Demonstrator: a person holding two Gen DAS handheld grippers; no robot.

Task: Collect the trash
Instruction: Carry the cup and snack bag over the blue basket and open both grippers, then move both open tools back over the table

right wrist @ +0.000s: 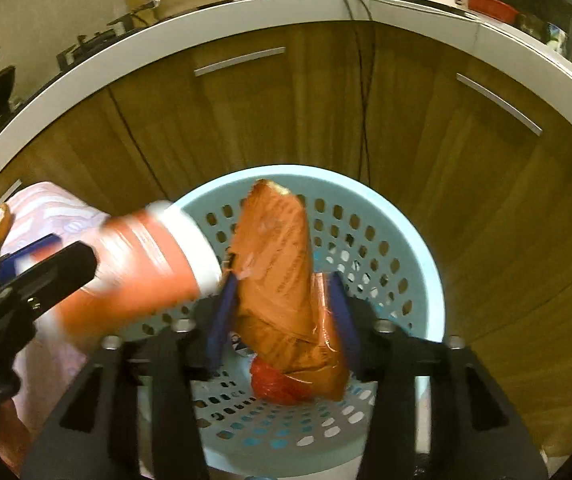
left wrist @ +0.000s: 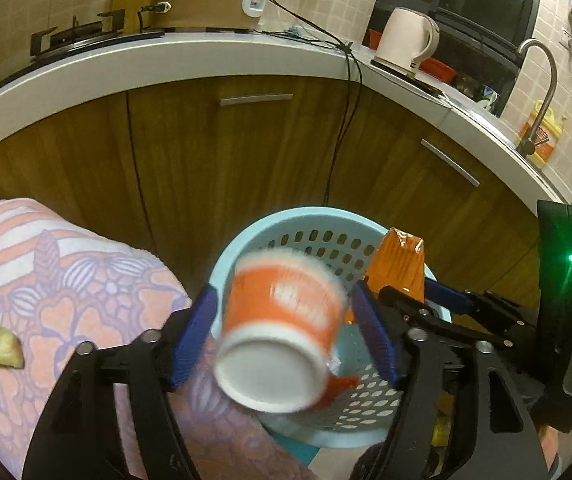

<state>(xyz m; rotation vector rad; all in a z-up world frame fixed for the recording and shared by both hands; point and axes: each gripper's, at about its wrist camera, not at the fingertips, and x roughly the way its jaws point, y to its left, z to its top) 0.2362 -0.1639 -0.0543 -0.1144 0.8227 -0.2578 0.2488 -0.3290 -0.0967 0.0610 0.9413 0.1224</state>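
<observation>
Left gripper [left wrist: 286,320] around blurred cup [left wrist: 281,332], basket [left wrist: 326,216] beneath

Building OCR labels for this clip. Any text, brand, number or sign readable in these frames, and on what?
None can be read.
Orange cup between the left tongs: white print, motion-blurred.
Orange wrapper in the right tongs: dark print lines, too small.
Orange pouch by the faucet: label too small.

Both tongs, left tongs [left wrist: 286,312] and right tongs [right wrist: 281,320], have black linkage arms, silver screws and blue fingers [left wrist: 374,332].
</observation>
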